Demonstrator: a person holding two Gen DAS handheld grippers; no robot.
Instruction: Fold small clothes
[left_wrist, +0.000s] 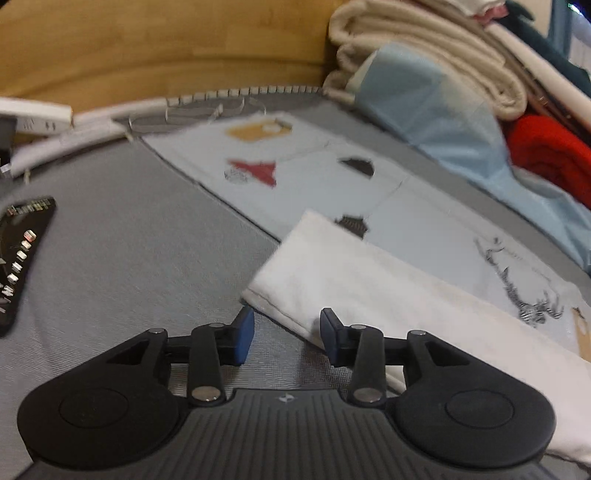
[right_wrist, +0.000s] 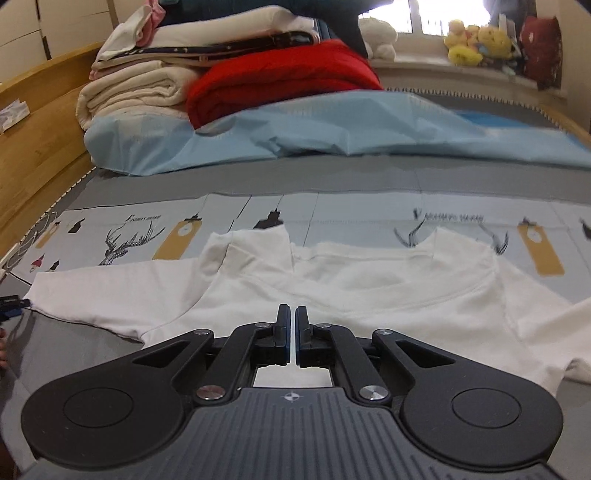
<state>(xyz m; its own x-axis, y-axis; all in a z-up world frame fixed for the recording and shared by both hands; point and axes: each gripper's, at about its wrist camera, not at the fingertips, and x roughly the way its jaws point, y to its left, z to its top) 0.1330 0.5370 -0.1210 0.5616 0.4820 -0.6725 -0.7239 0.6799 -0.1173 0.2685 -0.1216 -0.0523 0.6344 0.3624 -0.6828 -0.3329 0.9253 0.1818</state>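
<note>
- A bed with a grey sheet (left_wrist: 122, 236) fills both views; across it runs a pale printed cover (right_wrist: 332, 210) with deer and lantern motifs, and at its far side sits a stack of folded bedding (right_wrist: 133, 88), a red blanket (right_wrist: 280, 70) and a crumpled light-blue sheet (right_wrist: 295, 125), with a wooden bed frame (left_wrist: 147, 44) alongside.
- The task's thing, a white T-shirt (right_wrist: 388, 295), lies spread on the bed, partly on the printed cover and partly on the grey sheet.
- Progress, as I judge it: early. The shirt is laid out roughly flat, collar toward the far side, with some fabric lapped over near the left shoulder; no tidy fold is finished, and the sleeves and body are yet to be brought in.
- The left gripper (left_wrist: 286, 334) stands released, jaws apart, at the end of one sleeve (left_wrist: 295, 273); the hem edge sits between the pads but is not visibly pinched.
- The right gripper (right_wrist: 293, 334) is clenched, jaws almost meeting over the shirt's body; no cloth shows pinched between them.
- Only the right wrist view shows the whole shirt, the window and the plush toys (right_wrist: 476, 40) on the sill.
- Only the left wrist view shows the sleeve end close up, white cables (left_wrist: 74, 129) at the bed's edge and a dark studded object (left_wrist: 22, 251) on the sheet.
</note>
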